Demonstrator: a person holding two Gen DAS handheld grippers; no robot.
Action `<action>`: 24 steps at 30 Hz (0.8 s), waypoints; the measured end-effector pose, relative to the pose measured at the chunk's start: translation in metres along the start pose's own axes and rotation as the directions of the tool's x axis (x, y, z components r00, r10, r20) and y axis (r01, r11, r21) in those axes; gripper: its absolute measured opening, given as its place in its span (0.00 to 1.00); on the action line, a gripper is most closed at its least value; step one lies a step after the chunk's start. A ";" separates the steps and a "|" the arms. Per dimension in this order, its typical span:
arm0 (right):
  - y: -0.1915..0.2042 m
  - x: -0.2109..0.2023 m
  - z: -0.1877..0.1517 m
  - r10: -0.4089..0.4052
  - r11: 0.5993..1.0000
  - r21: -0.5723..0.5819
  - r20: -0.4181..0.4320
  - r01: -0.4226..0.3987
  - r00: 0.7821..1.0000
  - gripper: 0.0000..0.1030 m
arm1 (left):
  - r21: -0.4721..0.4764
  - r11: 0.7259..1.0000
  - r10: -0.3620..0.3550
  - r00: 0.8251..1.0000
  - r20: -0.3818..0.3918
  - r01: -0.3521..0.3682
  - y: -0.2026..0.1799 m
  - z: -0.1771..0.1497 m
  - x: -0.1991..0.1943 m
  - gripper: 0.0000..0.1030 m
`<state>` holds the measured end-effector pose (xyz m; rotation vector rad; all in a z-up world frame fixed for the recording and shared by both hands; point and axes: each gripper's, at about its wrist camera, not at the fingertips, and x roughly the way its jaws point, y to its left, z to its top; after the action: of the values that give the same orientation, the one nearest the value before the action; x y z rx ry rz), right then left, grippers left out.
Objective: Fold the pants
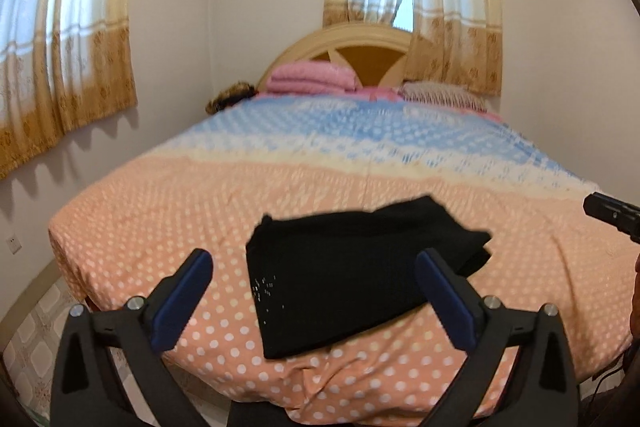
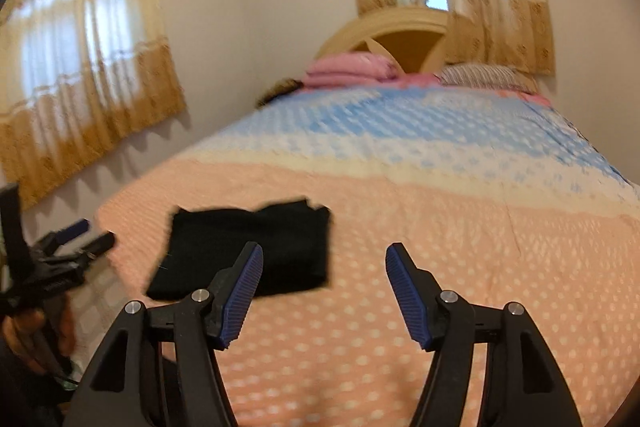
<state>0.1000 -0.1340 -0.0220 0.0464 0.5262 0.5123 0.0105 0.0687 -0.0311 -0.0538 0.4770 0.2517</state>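
On bed [image 1: 120,211] | one folded pants [image 1: 352,275] | two grippers, both empty

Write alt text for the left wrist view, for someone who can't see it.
Folded black pants lie near the foot of a bed with a peach polka-dot cover, seen past the left tool, whose blue-padded fingers stand wide open and hold nothing. Pink folded blankets sit by the headboard, and the right tool shows at the right edge.

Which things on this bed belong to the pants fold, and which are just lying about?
Job:
- folded black pants near the bed's foot
- left gripper, jaws open, empty
- right gripper, jaws open, empty

Lying about:
- folded pink blanket by the headboard
- striped pillow
- peach and blue dotted bedspread, only the work surface
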 end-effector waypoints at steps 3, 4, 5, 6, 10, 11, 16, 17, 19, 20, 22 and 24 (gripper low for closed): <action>0.017 -0.019 0.003 -0.005 0.999 -0.047 0.037 0.006 0.999 0.70 | 0.004 1.000 -0.007 0.999 0.049 0.006 -0.002 0.007 -0.017 1.00; 0.021 -0.023 0.003 -0.006 0.998 -0.058 0.042 0.009 0.999 0.71 | 0.001 1.000 -0.009 0.998 0.062 0.009 -0.002 0.010 -0.022 1.00; 0.024 -0.027 0.003 -0.009 0.998 -0.066 0.048 0.012 0.999 0.71 | -0.001 1.000 -0.013 0.997 0.073 0.014 -0.004 0.011 -0.027 1.00; 0.026 -0.030 0.004 -0.006 0.997 -0.072 0.054 0.010 0.999 0.71 | 0.000 1.000 -0.022 0.996 0.082 0.022 -0.004 0.012 -0.029 1.00; 0.033 -0.033 0.003 -0.005 0.996 -0.090 0.067 0.011 0.998 0.71 | 0.003 0.999 -0.032 0.996 0.088 0.032 -0.010 0.011 -0.028 1.00; 0.034 -0.032 0.003 -0.007 0.996 -0.091 0.069 0.013 0.998 0.71 | 0.007 1.000 -0.029 0.996 0.082 0.029 -0.011 0.010 -0.027 1.00; 0.033 -0.032 0.002 -0.015 0.996 -0.082 0.072 0.021 0.997 0.71 | 0.009 1.000 -0.030 0.997 0.071 0.030 -0.016 0.005 -0.024 1.00; 0.032 -0.032 0.001 -0.017 0.997 -0.077 0.071 0.022 0.997 0.71 | 0.008 1.000 -0.029 0.997 0.070 0.029 -0.016 0.005 -0.024 1.00; 0.030 -0.033 0.001 -0.018 0.997 -0.070 0.071 0.023 0.997 0.71 | 0.006 1.000 -0.028 0.998 0.064 0.028 -0.015 0.004 -0.023 1.00; 0.030 -0.033 0.001 -0.017 0.997 -0.067 0.071 0.022 0.997 0.71 | 0.004 1.000 -0.027 0.998 0.063 0.026 -0.016 0.004 -0.024 1.00; 0.030 -0.033 0.001 -0.017 0.998 -0.067 0.069 0.021 0.997 0.71 | 0.000 1.000 -0.026 0.998 0.061 0.026 -0.016 0.003 -0.024 1.00; 0.030 -0.033 0.001 -0.017 0.997 -0.068 0.071 0.022 0.997 0.71 | 0.000 1.000 -0.027 0.998 0.061 0.027 -0.017 0.003 -0.026 1.00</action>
<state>0.0623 -0.1238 -0.0006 -0.0062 0.4395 0.5077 -0.0059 0.0468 -0.0166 -0.0527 0.4152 0.2267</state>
